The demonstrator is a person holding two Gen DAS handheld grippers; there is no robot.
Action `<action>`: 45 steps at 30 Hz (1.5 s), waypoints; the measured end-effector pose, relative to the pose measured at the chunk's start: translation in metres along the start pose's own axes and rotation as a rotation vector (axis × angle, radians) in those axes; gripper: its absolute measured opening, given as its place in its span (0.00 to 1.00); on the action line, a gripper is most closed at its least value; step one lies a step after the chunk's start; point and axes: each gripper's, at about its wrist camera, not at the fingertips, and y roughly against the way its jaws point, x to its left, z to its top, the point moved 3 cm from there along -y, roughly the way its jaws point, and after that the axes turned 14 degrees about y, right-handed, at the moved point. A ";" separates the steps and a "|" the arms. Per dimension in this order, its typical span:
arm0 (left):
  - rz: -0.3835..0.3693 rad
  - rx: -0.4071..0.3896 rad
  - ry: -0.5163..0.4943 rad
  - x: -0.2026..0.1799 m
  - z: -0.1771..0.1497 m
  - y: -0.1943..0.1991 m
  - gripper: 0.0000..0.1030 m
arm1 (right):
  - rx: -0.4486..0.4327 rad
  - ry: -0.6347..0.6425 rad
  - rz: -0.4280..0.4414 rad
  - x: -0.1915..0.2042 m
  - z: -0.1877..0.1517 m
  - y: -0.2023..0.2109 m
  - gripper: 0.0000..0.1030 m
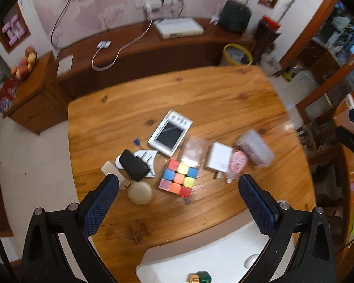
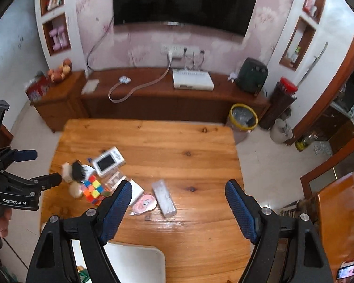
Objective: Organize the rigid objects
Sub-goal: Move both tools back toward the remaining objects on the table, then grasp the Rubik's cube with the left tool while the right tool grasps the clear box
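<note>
While both grippers hang above the wooden table (image 2: pixel 177 146), left gripper (image 1: pixel 177 195) and right gripper (image 2: pixel 178 200) each spread wide, holding nothing. One colourful cube (image 1: pixel 179 178) sits mid-cluster, one white handheld screen (image 1: pixel 169 132) behind it, one white charger (image 1: pixel 219 158) and one pink round case (image 1: pixel 238 161) to its right, one white tray (image 1: pixel 200 259) at the near edge.

The white tray (image 1: pixel 200 259) runs off the bottom edge of the left wrist view, and the small green object (image 1: pixel 201 277) in it is cut off there and too blurred to identify. A black adapter (image 1: pixel 133 165) covers part of the white pieces (image 1: pixel 148 159) beneath it. In the right wrist view the blue finger (image 2: pixel 116 208) hides a corner of the white box (image 2: pixel 136 189), and motion blur smears the print on the pink round packet (image 2: pixel 145 202).
</note>
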 end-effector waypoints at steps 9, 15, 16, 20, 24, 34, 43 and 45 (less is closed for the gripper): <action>0.179 0.076 0.036 0.008 0.000 -0.066 0.94 | 0.198 0.046 0.137 0.010 -0.019 -0.121 0.79; 0.240 0.149 -0.037 0.002 -0.013 -0.103 0.85 | 0.267 0.057 0.233 0.018 -0.034 -0.171 0.78; 0.249 0.160 -0.054 0.000 -0.016 -0.107 0.85 | 0.274 0.061 0.245 0.020 -0.035 -0.176 0.78; 0.237 0.173 -0.074 -0.003 -0.022 -0.114 0.85 | 0.289 0.077 0.284 0.024 -0.039 -0.190 0.78; 0.231 0.192 -0.072 -0.008 -0.022 -0.119 0.85 | 0.320 0.099 0.300 0.026 -0.043 -0.201 0.70; 0.259 0.268 -0.095 -0.015 -0.033 -0.144 0.82 | 0.382 0.054 0.376 0.030 -0.057 -0.224 0.45; 0.271 0.290 -0.029 -0.012 -0.034 -0.160 0.65 | 0.378 0.009 0.406 0.021 -0.065 -0.227 0.40; 0.275 0.282 -0.014 -0.010 -0.036 -0.159 0.64 | 0.376 -0.004 0.412 0.018 -0.067 -0.227 0.39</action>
